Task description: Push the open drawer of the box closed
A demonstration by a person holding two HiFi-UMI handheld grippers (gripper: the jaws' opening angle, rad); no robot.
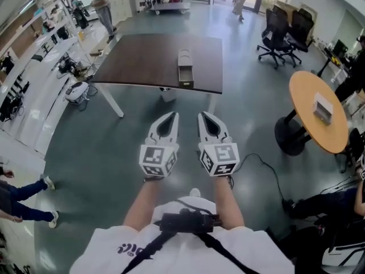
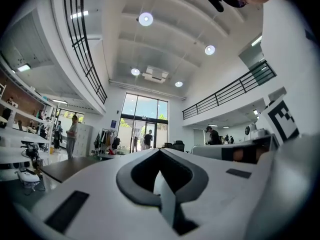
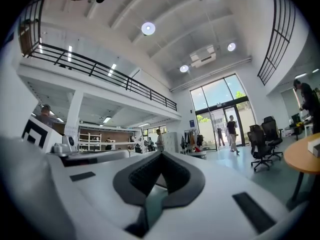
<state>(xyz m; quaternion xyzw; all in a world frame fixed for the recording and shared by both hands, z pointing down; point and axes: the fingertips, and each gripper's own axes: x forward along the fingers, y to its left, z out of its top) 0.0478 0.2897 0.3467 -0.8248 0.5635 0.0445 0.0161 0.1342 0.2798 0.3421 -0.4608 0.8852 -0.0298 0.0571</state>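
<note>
A small grey box (image 1: 184,59) stands on the dark brown table (image 1: 142,61), far ahead of me in the head view. Its drawer (image 1: 186,77) is pulled out toward the table's near edge. Both grippers hover side by side over the floor, well short of the table and pointing level at it. The left gripper (image 1: 173,115) has its jaws together with nothing between them, and the right gripper (image 1: 202,115) is the same. In the left gripper view the left gripper (image 2: 160,152) is shut and empty. In the right gripper view the right gripper (image 3: 161,154) is likewise shut and empty.
A round orange table (image 1: 311,96) with a white box (image 1: 323,107) stands at the right, with black office chairs (image 1: 282,30) behind it. A black cable (image 1: 268,167) lies on the floor. Benches line the left wall, and people stand at the back and sit at both sides.
</note>
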